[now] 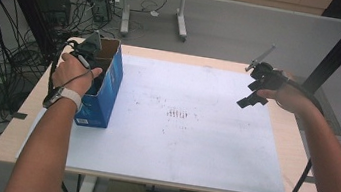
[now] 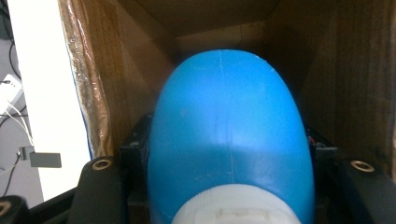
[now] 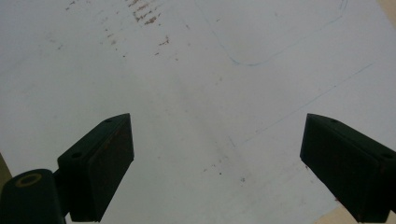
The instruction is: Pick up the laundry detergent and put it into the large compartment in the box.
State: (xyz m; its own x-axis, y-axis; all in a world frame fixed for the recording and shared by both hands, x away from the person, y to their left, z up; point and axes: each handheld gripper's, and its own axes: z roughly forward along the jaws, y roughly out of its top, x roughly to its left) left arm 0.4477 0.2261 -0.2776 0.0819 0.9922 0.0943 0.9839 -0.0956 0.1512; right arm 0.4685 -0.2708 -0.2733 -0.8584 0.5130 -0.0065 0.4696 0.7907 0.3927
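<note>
A blue bottle [image 2: 229,135] with a white cap [image 2: 236,207] was seen in the left gripper view, held inside a cardboard box [image 2: 140,60] whose brown inner walls rose around it. The bottle lay directly between the two black jaws of the left gripper [image 2: 229,186], which were pressed against its sides near the cap end, so that it was clamped there with its rounded base pointed deeper into the box.

In the high view the left gripper [image 1: 90,59] was seen lowered into the open top of the box [image 1: 103,94], blue on the outside, which stood upright at the left edge of the white mat [image 1: 194,129] on the table [image 1: 303,145]. The bottle itself could not be made out in that view, being hidden by the hand [image 1: 73,72] and the box walls.

The right gripper [image 1: 254,95] was held above the far right part of the mat, well apart from the box. In the right gripper view its jaws [image 3: 224,172] were shown spread wide with nothing between them, and the stained mat surface [image 3: 187,84] was seen below.
</note>
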